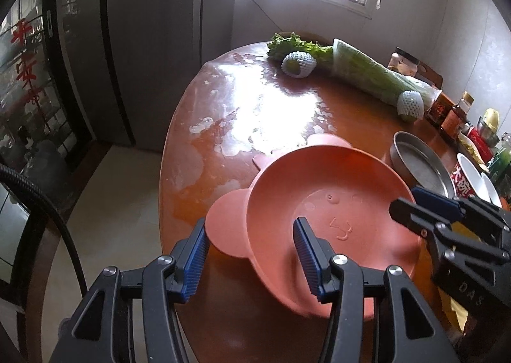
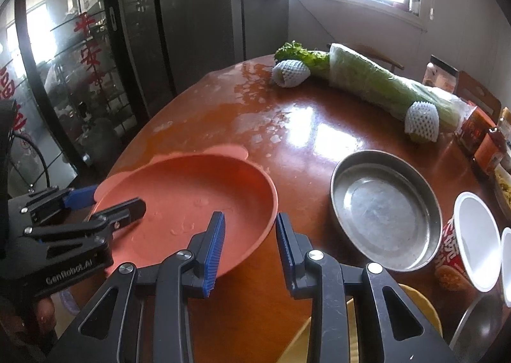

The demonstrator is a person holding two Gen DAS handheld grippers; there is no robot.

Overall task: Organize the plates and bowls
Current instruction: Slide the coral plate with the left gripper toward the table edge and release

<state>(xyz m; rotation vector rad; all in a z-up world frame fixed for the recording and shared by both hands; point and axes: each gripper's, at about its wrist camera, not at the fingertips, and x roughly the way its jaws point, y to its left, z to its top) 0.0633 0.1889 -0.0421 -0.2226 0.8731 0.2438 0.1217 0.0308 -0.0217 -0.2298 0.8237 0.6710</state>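
A pink bear-shaped plate (image 1: pixel 332 203) is located at the near edge of the round brown worktop (image 1: pixel 255 101), tilted, with its side toward the steel pan raised. The left claw (image 1: pixel 252 254) is presented with its jaws spread wide, released; one blue-padded finger is positioned outside the rim beside the plate's ear and the other over the plate's interior, so that the rim is straddled, but no pad can be confirmed as touching it. The right claw (image 2: pixel 249 245) is likewise spread and released, with one finger over the plate's interior and the other outside its rim, above the worktop. In the left wrist view, the right claw's tips are seen at the plate's far right rim. A round steel pan (image 2: pixel 386 209) is placed on the worktop just beside the plate, on its right. A red-printed paper cup (image 2: pixel 469 241) with a white interior is set to the right of the pan, near it. At the far side of the worktop, a wrapped cabbage (image 2: pixel 377 82) and leafy greens (image 2: pixel 300 53) are laid, with two fruits in white foam netting (image 2: pixel 290 74) next to them. Sauce bottles (image 1: pixel 453 117) are grouped at the right edge. Bright window glare is reflected on the worktop surface.
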